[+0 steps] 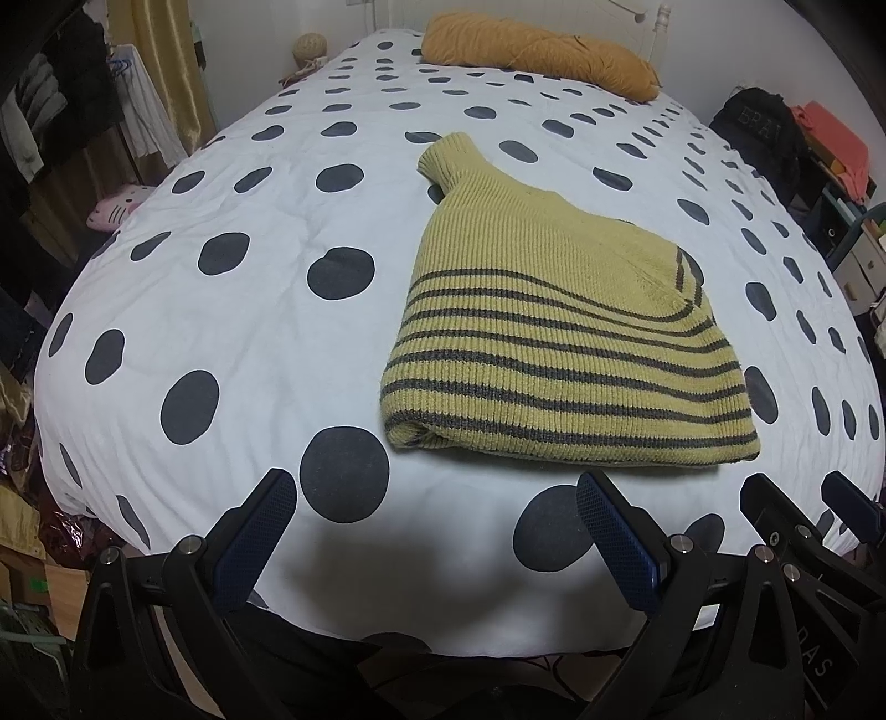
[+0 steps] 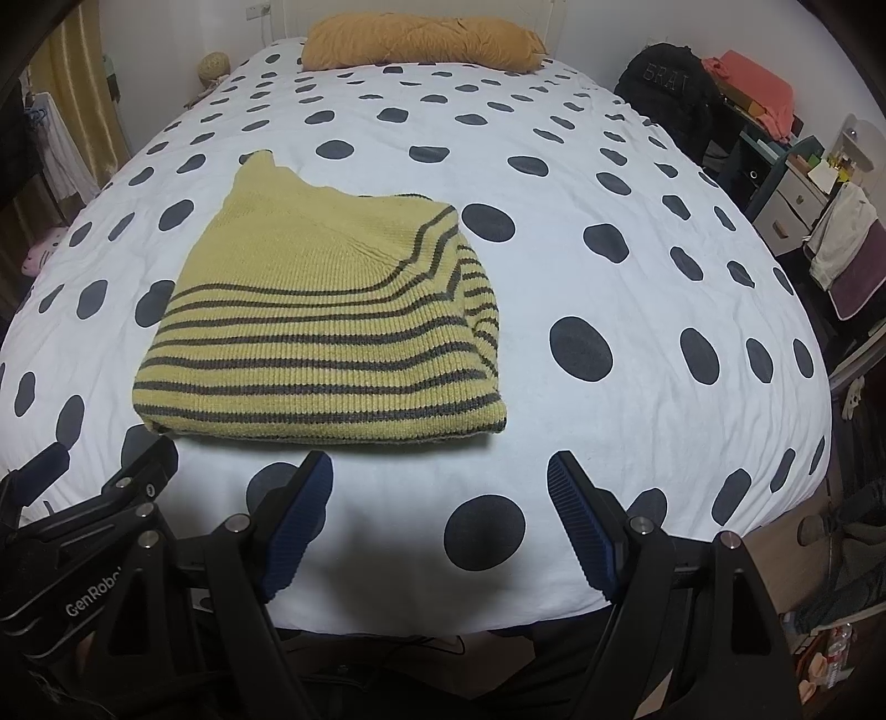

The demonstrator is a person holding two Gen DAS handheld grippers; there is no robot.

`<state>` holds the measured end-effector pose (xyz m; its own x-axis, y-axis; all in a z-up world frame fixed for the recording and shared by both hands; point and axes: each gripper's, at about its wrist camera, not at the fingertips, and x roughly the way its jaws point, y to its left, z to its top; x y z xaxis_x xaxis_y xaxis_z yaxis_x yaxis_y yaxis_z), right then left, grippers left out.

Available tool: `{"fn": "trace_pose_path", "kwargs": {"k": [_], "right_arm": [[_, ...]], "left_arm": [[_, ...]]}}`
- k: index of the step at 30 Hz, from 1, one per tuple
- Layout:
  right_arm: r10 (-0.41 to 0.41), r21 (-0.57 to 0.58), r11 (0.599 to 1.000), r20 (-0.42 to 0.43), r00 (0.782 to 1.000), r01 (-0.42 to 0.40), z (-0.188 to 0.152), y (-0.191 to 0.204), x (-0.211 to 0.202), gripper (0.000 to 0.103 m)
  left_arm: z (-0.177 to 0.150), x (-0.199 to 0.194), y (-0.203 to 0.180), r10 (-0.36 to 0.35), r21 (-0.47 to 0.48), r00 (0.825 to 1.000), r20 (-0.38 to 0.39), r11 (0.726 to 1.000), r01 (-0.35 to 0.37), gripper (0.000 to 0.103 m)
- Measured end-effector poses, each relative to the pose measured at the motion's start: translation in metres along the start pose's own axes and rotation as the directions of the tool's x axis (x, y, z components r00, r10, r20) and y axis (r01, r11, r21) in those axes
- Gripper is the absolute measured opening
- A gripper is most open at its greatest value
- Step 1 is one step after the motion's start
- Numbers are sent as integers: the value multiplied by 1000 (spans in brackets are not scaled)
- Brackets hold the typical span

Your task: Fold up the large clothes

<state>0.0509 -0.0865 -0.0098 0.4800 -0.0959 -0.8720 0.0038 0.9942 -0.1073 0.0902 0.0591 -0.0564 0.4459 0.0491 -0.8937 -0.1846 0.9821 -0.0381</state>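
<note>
- The left tool [image 1: 434, 495] hangs over the near edge of the bed [image 1: 232, 310], its two blue-padded fingers [image 1: 260, 531] spread wide with nothing between them; only the spotted cover shows in the gap
- The folded sweater [image 1: 554, 354], mustard-yellow knit with dark grey stripes, lies flat on the bed just ahead of the left tool and a little to its right, its near folded edge close to the right fingertip but not touching it
- A plain yellow part of the sweater tapers away toward the far end of the bed, ending in a ribbed cuff or collar; which it is cannot be told
- The right tool [image 2: 440, 462] is held beside the left one at the same near edge, fingers [image 2: 581, 526] likewise wide apart and empty, touching nothing
- From the right wrist view the sweater [image 2: 326, 332] sits ahead and to the left of that tool, its striped near edge just beyond the left fingertip
- The left tool's black frame [image 2: 111, 515] shows at the lower left corner of the right wrist view, close beside the sweater's near corner
- An orange-brown pillow [image 2: 421, 41] lies at the head of the bed, well apart from the sweater
- A black backpack [image 2: 664, 88] and cluttered shelves stand off the bed's right side
</note>
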Motion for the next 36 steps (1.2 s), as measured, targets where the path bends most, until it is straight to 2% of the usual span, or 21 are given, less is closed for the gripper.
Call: {"fn": "trace_pose_path", "kwargs": {"k": [12,36], "right_arm": [[2,-5,1000,42,999,-2,0,-1,-24,80],[-1,-1,1000,40,999,1,-3,-6,-26,80]], "left_arm": [[-3,-25,2,-15,5,999,30,1000,15,101],[-5,-23,-1,-21,15,1000,23,1000,21,101]]}}
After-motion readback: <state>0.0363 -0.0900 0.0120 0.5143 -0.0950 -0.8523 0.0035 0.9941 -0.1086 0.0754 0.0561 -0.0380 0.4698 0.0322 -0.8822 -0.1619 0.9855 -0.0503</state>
